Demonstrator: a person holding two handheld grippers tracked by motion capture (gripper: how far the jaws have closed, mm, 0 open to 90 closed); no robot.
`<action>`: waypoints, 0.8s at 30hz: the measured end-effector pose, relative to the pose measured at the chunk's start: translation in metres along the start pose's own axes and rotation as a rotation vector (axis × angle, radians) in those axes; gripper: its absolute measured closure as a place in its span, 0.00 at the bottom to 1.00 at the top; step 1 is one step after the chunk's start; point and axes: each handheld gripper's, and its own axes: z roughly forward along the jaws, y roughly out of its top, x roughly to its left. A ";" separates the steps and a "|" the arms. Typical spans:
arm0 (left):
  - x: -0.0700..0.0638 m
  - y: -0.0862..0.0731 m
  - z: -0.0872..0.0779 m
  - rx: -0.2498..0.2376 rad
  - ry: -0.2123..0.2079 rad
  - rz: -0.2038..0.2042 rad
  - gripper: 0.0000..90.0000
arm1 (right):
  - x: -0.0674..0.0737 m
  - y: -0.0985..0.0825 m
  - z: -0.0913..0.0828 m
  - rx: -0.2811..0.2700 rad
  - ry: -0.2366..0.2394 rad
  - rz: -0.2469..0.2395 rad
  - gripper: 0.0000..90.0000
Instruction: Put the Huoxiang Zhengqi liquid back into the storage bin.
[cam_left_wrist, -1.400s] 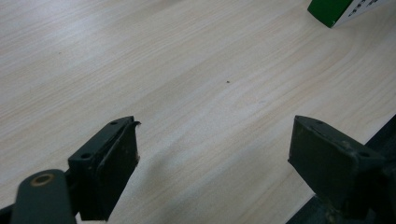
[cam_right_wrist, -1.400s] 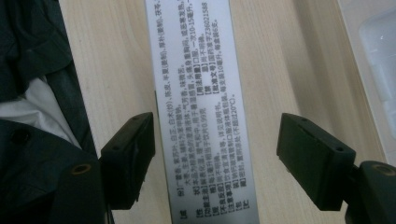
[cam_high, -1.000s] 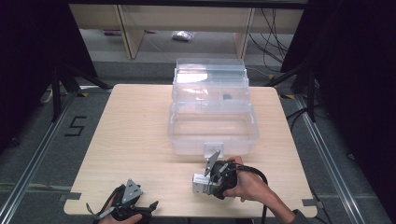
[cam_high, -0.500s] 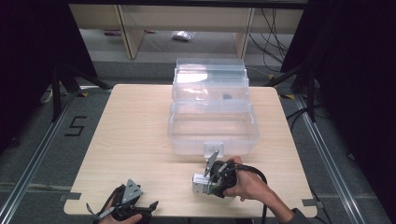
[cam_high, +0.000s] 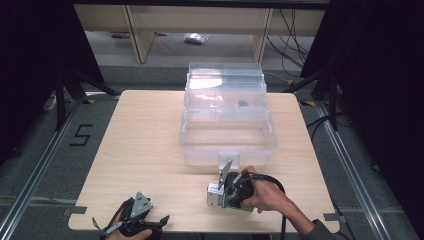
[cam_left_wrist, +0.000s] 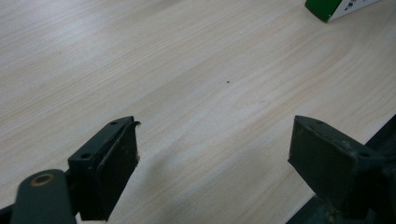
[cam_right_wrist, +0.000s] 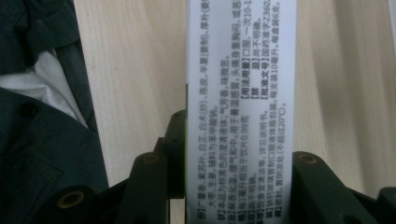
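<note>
Your right gripper (cam_right_wrist: 238, 186), low and right of centre in the high view, clamps a white printed carton (cam_right_wrist: 240, 107) between its jaws. Your left gripper (cam_left_wrist: 215, 158), at the lower left, rests with jaws spread over bare table (cam_high: 145, 145). A clear plastic box (cam_high: 227, 135) stands mid-frame.

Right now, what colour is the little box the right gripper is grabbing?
White with black writing and a green edge; the right gripper view shows it best.

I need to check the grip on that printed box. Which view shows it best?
The right gripper view: the white printed box stands between the right gripper jaws, text legible. The high view shows it small under the hand. The left gripper view catches just a green corner at the top edge.
</note>
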 end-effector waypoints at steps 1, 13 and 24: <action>0.000 0.000 0.000 0.001 -0.001 0.003 0.17 | -0.001 0.000 0.000 -0.007 0.002 -0.013 0.72; 0.001 0.000 0.001 -0.009 -0.005 -0.004 0.17 | -0.004 0.000 -0.026 -0.055 0.014 -0.042 0.72; 0.000 0.000 0.002 -0.020 -0.005 -0.017 0.17 | -0.022 -0.001 -0.053 -0.070 -0.008 -0.070 0.72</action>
